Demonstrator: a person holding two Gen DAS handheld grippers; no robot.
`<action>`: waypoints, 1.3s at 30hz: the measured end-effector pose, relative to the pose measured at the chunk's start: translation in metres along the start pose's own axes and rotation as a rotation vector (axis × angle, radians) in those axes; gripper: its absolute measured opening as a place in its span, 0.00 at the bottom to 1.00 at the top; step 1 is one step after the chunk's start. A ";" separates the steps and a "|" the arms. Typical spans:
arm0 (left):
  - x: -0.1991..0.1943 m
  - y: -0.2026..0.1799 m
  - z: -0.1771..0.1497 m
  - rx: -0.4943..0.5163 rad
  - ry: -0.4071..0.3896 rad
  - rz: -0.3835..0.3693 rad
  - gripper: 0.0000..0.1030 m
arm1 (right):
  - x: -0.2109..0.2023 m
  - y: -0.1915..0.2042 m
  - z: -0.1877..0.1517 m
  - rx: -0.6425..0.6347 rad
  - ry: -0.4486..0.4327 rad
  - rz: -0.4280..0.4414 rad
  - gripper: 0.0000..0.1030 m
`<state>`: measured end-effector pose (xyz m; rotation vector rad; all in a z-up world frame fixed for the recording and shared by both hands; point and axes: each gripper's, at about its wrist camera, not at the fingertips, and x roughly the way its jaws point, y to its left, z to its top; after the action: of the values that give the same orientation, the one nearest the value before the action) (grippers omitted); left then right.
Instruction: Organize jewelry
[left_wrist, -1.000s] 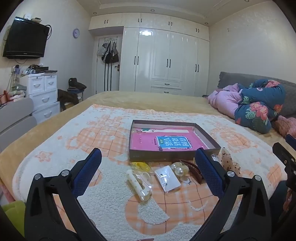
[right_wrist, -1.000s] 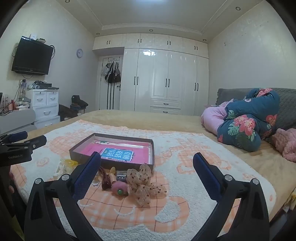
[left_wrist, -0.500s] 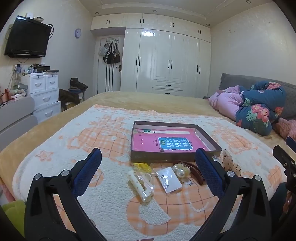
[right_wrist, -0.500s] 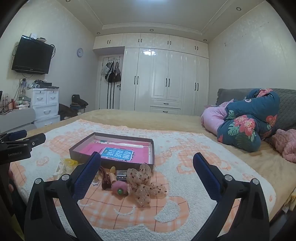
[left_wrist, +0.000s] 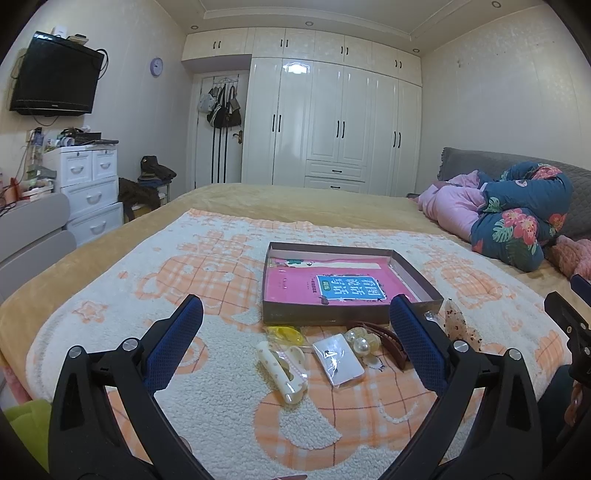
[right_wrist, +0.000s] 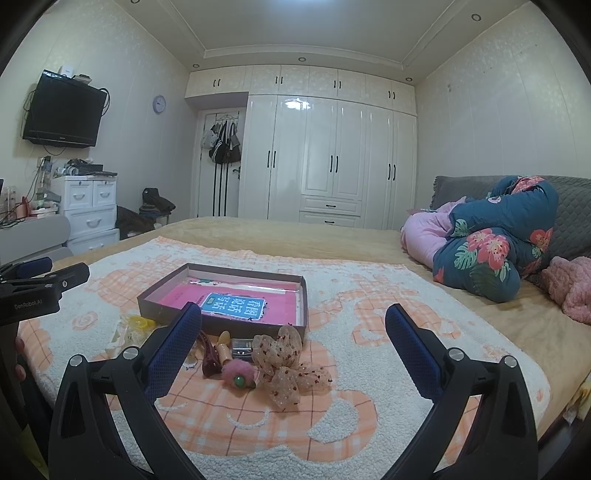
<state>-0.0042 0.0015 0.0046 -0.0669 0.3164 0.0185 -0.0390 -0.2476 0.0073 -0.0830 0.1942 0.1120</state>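
A shallow brown box (left_wrist: 343, 316) (right_wrist: 173, 297) with a pink booklet inside lies on the bed blanket. In front of it lie a cream hair claw (left_wrist: 282, 371), a small white packet (left_wrist: 338, 360), pearl beads (left_wrist: 360, 341), a brown hair clip (left_wrist: 389, 341) (right_wrist: 208, 356), a yellow piece (left_wrist: 284, 334), a dotted sheer bow (right_wrist: 290, 365) and a pink fuzzy ball (right_wrist: 238, 376). My left gripper (left_wrist: 295, 343) hangs open above the claw and packet, holding nothing. My right gripper (right_wrist: 293, 345) stands open over the bow, also holding nothing.
The orange-and-white blanket (left_wrist: 207, 280) covers the near part of the bed. Folded quilts (right_wrist: 495, 240) lie at the right by a grey headboard. White drawers (left_wrist: 88, 184) stand at the left, wardrobes (right_wrist: 332, 162) at the back. The left gripper's side (right_wrist: 44, 291) shows in the right wrist view.
Both views shifted only slightly; the left gripper drifted a little, with the items seen slightly lower. Neither gripper's opening has changed, and nothing was picked up.
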 end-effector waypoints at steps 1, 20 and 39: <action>0.000 0.001 0.000 -0.001 0.000 0.001 0.90 | -0.001 0.000 0.000 0.001 0.000 0.001 0.94; -0.002 0.005 0.003 -0.010 0.001 0.006 0.89 | 0.001 0.001 -0.002 0.004 0.007 0.003 0.94; 0.003 0.016 0.004 -0.030 0.013 0.033 0.90 | 0.013 0.011 -0.003 -0.018 0.034 0.061 0.94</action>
<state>-0.0004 0.0176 0.0062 -0.0918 0.3305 0.0560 -0.0282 -0.2361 0.0010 -0.0971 0.2298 0.1729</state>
